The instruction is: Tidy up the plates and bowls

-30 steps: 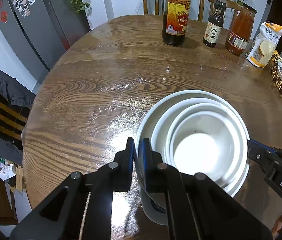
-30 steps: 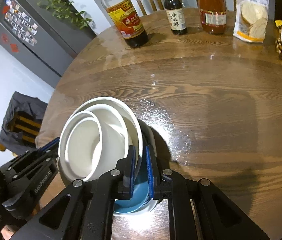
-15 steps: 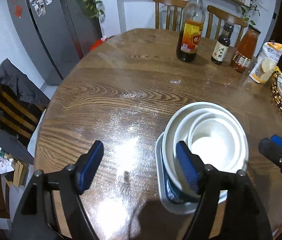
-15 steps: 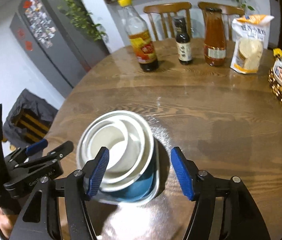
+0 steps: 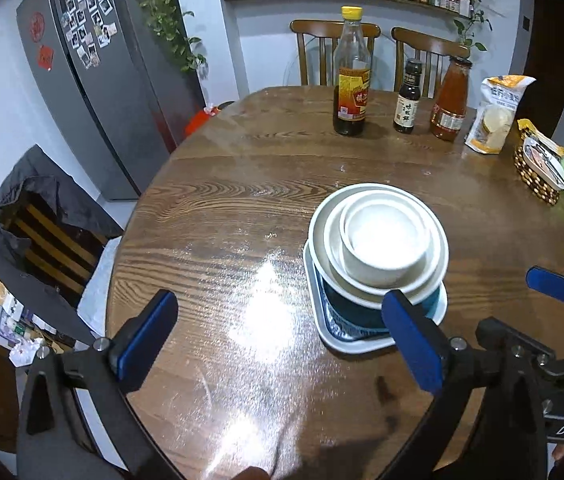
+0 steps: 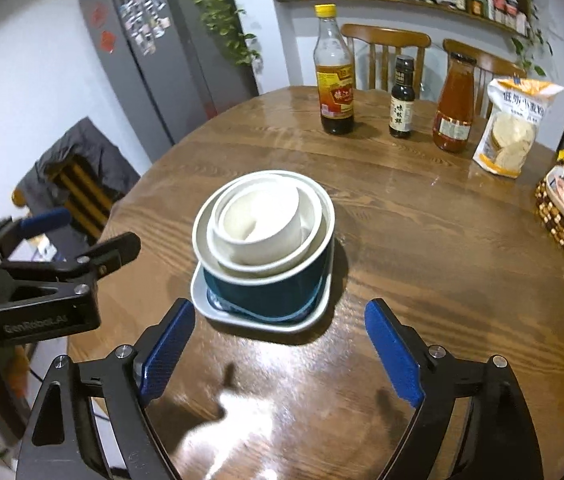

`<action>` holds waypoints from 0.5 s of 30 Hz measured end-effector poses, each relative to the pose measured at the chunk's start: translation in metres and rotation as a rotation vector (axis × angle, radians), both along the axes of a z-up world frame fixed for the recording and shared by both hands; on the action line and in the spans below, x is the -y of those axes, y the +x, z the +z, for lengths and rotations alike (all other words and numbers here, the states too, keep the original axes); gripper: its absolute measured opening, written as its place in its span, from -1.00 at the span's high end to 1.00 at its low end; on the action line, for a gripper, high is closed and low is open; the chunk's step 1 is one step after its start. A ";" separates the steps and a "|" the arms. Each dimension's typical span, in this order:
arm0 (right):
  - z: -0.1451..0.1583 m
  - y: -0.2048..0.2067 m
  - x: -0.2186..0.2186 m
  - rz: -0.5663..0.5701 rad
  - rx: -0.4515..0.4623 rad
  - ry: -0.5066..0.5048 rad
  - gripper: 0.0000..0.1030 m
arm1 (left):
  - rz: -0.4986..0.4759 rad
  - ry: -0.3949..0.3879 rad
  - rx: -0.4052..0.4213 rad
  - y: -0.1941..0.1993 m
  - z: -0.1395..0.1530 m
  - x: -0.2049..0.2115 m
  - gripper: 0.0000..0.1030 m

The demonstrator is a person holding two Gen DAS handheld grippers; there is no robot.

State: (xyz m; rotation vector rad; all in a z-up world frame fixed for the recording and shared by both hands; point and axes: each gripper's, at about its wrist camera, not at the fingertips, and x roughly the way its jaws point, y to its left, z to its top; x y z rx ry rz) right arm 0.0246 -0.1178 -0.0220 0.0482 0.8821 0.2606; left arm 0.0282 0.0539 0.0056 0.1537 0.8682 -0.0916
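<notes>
A stack of dishes stands on the round wooden table. A small white bowl nests inside two wider white bowls. These sit in a dark teal bowl on a pale square plate. My left gripper hovers above the table, near and left of the stack. Its jaws are opening wide with nothing between them. My right gripper hangs just in front of the stack, jaws opening, also holding nothing. No pad touches the dishes.
Three bottles stand at the table's far side. Beside them are a snack bag and a woven basket at the right edge. Two wooden chairs stand behind, a grey fridge to the left.
Both grippers were shut on opposite rims of the stack. They have let go, opened wide and drawn back and up. The stack rests on the table.
</notes>
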 end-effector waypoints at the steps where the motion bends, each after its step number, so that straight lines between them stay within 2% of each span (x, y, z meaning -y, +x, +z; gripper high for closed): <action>1: -0.001 -0.002 -0.001 0.010 -0.004 -0.003 -0.71 | -0.011 0.000 0.000 -0.003 0.000 0.002 -0.98; 15: -0.004 -0.011 -0.011 0.077 -0.013 -0.035 -0.71 | -0.023 0.003 0.008 -0.024 0.003 0.009 -0.99</action>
